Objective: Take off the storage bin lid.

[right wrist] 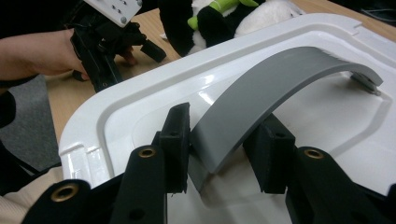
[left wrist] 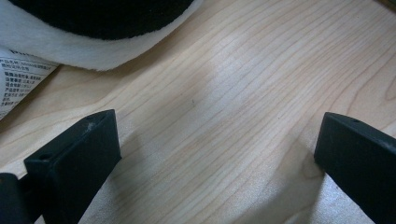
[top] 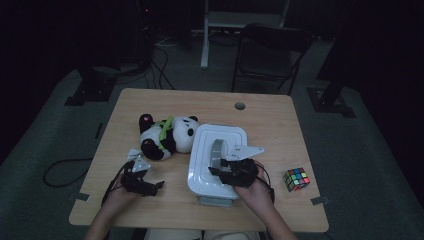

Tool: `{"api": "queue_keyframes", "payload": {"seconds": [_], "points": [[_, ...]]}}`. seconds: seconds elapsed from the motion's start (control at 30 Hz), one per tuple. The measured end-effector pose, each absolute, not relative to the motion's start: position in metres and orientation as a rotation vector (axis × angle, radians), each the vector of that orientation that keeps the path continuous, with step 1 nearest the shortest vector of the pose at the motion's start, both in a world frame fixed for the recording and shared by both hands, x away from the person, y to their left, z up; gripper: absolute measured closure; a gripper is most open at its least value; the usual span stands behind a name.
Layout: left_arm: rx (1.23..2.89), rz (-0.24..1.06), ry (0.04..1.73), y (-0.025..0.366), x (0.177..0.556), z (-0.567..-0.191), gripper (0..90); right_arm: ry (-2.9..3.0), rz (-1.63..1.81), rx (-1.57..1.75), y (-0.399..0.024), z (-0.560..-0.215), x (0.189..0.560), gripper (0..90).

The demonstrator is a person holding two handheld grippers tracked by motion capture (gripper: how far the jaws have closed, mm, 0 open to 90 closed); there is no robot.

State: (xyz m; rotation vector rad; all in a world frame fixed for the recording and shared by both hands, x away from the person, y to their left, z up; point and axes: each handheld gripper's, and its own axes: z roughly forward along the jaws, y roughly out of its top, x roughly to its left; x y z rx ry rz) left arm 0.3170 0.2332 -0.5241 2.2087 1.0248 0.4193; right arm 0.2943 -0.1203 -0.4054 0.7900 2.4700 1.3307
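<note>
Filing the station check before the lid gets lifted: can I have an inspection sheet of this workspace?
Surface: wooden table, with a round hole near the far edge.
Job's things: white box with a grey handle on its lid.
Clutter: panda toy left of the box; colour cube to its right.
Grippers: right gripper has its jaws on either side of the handle's near end, pads at its sides; left gripper is open over bare wood by the panda.
Cables: one black cable on the floor at left.
Surroundings: dark room; folding chair behind the table.
</note>
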Motion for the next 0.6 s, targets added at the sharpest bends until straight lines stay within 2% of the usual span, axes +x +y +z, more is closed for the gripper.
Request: {"api": "queue_keyframes", "payload": {"seconds": [0.23, 0.6], "points": [[2.207, 0.418, 1.026, 0.233, 0.317, -0.524, 1.0, 2.486, 1.382, 0.791, -0.124, -0.403, 0.297, 65.4], [2.206, 0.419, 1.027, 0.233, 0.317, -0.524, 1.0, 2.507, 1.407, 0.790, -0.127, -0.394, 0.297, 66.0]]}}
